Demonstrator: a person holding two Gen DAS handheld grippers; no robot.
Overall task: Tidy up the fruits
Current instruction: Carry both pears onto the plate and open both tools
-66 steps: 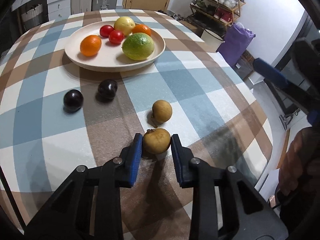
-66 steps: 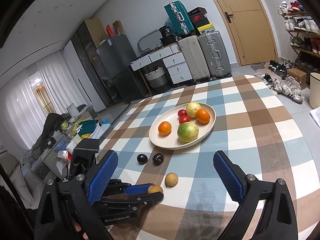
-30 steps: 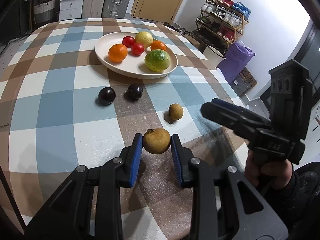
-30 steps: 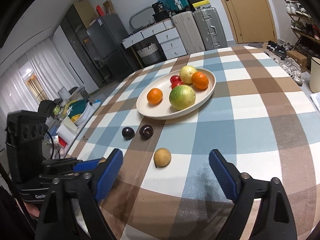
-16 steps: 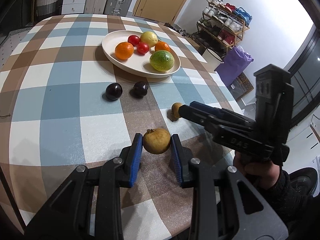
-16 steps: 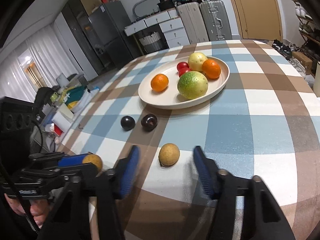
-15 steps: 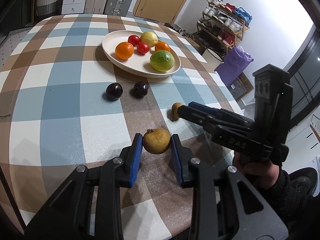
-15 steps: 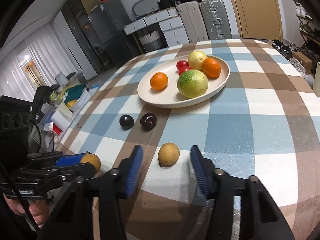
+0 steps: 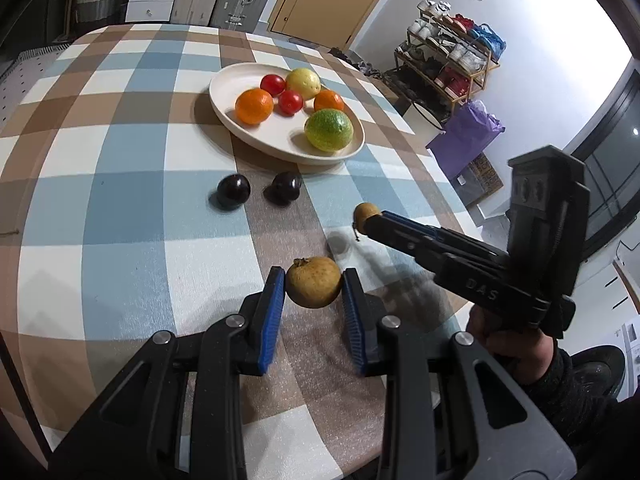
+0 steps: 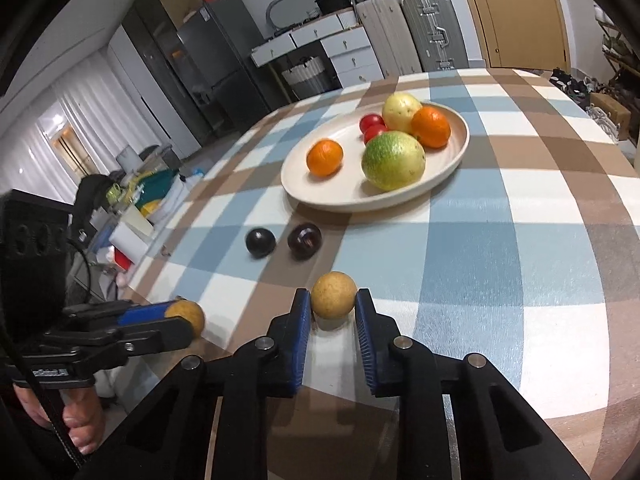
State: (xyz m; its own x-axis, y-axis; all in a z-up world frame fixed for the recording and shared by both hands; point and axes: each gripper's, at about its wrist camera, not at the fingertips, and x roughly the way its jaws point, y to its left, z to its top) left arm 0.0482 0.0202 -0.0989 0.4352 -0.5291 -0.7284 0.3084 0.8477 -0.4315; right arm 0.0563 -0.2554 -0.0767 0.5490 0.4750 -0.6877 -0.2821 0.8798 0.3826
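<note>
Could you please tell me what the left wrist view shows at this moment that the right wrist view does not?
Only the left wrist view shows the shoe rack and purple bag.

Only the right wrist view shows the suitcases and grey cabinet.

Both show the plate of fruit, two dark plums on the checked cloth, the left gripper shut on a brown fruit, and the right gripper, jaws just closed, on the smaller brown fruit.

Both cameras sit low and close above the checked table [image 9: 120,208], each tilted downward along its own fingers. The left wrist view faces the plate [image 9: 240,128] at 12 o'clock, the shoe rack [image 9: 448,72] at 2 o'clock. The right wrist view sees that plate [image 10: 304,188] at 1 o'clock. Each shows the other gripper
</note>
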